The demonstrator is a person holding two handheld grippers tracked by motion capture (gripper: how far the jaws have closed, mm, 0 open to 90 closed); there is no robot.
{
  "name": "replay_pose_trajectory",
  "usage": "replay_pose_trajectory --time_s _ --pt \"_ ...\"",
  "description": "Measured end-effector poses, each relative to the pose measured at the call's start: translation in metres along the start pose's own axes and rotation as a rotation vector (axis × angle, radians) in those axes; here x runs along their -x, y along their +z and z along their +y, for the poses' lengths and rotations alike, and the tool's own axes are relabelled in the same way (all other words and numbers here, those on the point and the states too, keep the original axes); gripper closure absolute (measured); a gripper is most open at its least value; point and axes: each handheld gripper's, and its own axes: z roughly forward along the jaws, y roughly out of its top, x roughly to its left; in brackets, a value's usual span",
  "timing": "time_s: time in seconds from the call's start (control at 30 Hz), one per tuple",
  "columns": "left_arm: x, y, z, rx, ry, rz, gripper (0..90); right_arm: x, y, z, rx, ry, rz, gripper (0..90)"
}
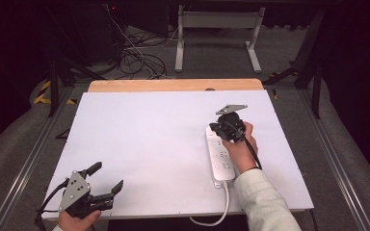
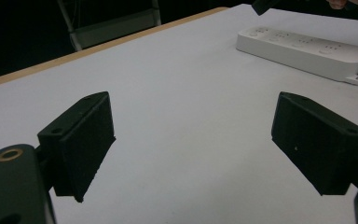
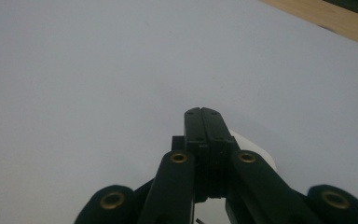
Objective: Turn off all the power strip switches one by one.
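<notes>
The long white plastic power strip (image 1: 220, 155) lies lengthwise on the right half of the white table top (image 1: 144, 144), its cable trailing off the near edge. My right gripper (image 1: 218, 129), jaws clenched together on nothing, bears down at the strip's far end, seemingly over a switch; I judge the pressing under way, unconfirmed. My left gripper (image 1: 107, 178) waits at the near left corner, jaws released and wide. Open board lies between; the wooden strip (image 1: 173, 85) marks the far edge.
</notes>
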Motion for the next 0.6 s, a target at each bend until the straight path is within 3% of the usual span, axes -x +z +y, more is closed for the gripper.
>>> replay_pose_trajectory --time_s 0.6 --pt "0.000 0.000 -0.001 0.001 -0.008 -0.002 13.7 0.000 0.022 -0.005 -0.080 0.009 -0.017 90.0"
